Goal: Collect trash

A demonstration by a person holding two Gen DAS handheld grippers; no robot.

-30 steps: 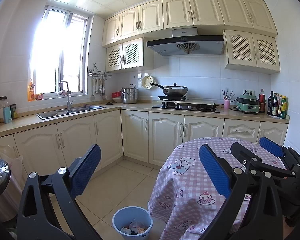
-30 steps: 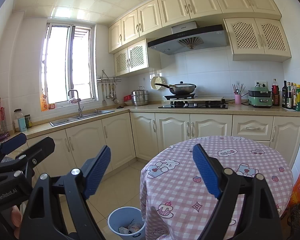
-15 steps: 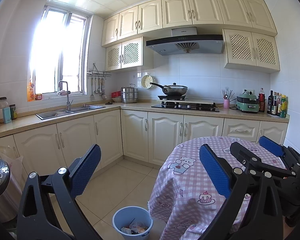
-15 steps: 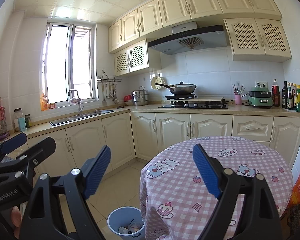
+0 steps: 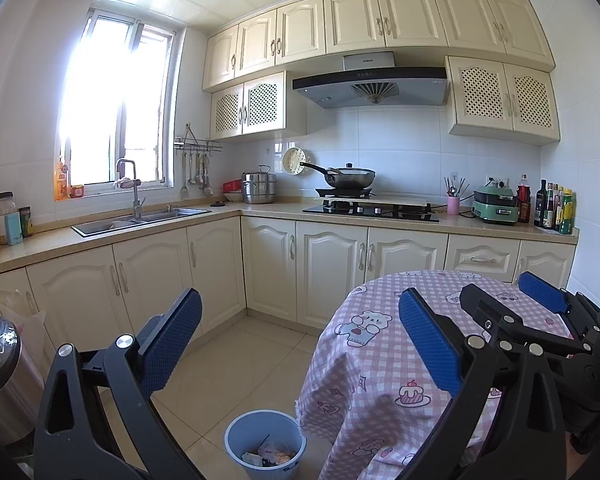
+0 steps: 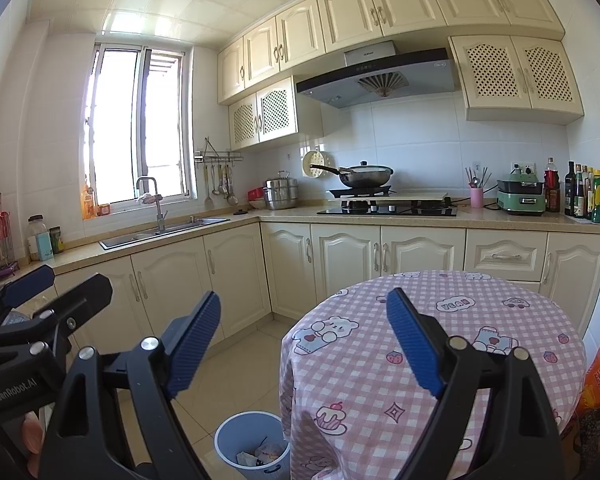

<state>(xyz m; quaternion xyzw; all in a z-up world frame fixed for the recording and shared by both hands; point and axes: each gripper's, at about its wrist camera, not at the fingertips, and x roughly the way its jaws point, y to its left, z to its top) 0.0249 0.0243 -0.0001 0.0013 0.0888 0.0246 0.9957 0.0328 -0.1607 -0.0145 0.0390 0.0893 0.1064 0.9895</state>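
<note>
No change is noted between the earlier pictures and now. In both wrist views nothing in the kitchen is seen displaced, and no shift of framing is observed. No alteration is recorded in the spread of either pair of blue-padded fingers, and nothing new is seen between them.

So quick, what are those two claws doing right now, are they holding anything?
Left claw: open, nothing between its blue pads.
Right claw: open, nothing between its pads either.
</note>
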